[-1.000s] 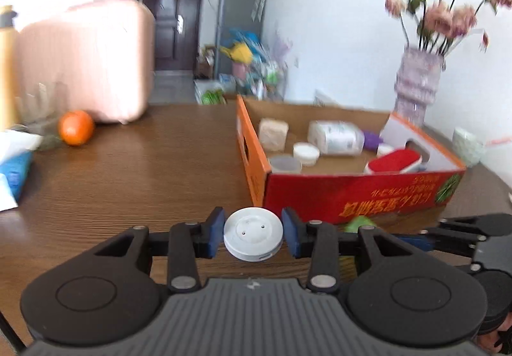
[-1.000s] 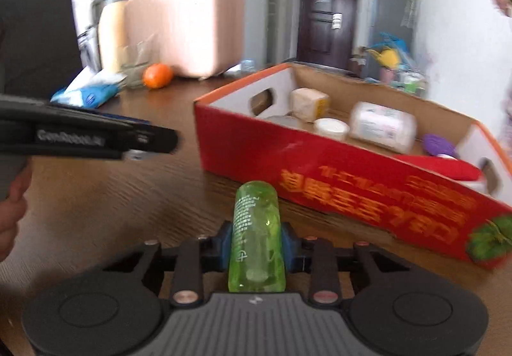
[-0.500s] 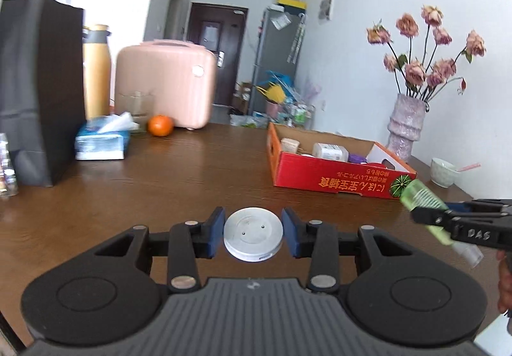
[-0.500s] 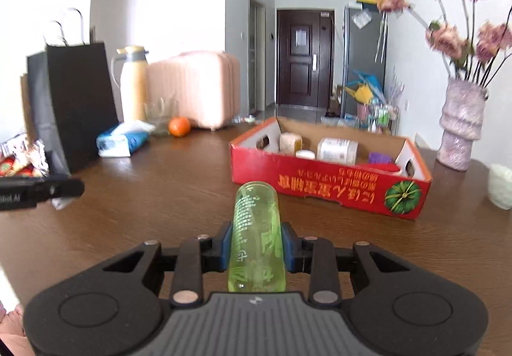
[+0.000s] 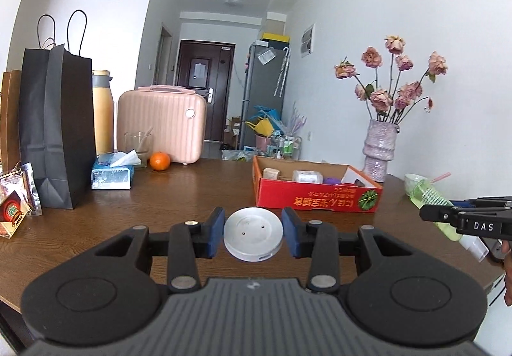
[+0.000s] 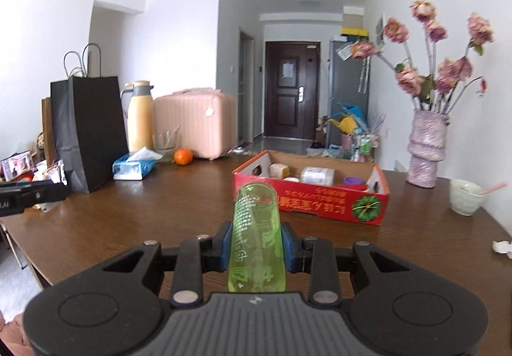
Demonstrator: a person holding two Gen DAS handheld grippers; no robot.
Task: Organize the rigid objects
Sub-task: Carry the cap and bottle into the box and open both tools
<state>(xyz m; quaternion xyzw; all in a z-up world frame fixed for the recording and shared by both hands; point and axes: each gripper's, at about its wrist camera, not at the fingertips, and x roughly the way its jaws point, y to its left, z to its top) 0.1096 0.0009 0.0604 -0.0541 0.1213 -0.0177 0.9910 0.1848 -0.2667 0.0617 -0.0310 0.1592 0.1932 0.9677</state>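
My left gripper (image 5: 253, 233) is shut on a round white disc (image 5: 253, 233), held above the wooden table near its front edge. My right gripper (image 6: 256, 245) is shut on a clear green bottle (image 6: 256, 234) that points forward. The bottle also shows at the right of the left wrist view (image 5: 432, 199). A red cardboard box (image 5: 315, 201) stands further back on the table, also in the right wrist view (image 6: 320, 199). It holds a white jar (image 6: 317, 176), a tan block (image 6: 279, 170) and a purple item (image 6: 353, 180).
A black paper bag (image 5: 56, 129), a yellow flask (image 5: 103, 113), a pink case (image 5: 161, 125), a glass (image 5: 138, 145), a tissue pack (image 5: 112, 173) and an orange (image 5: 159, 161) stand at the left. A flower vase (image 6: 425, 151) and a pale cup (image 6: 464, 201) stand at the right.
Both grippers have pulled back and up from the red box, each still holding its object. The box now looks much smaller and further away.
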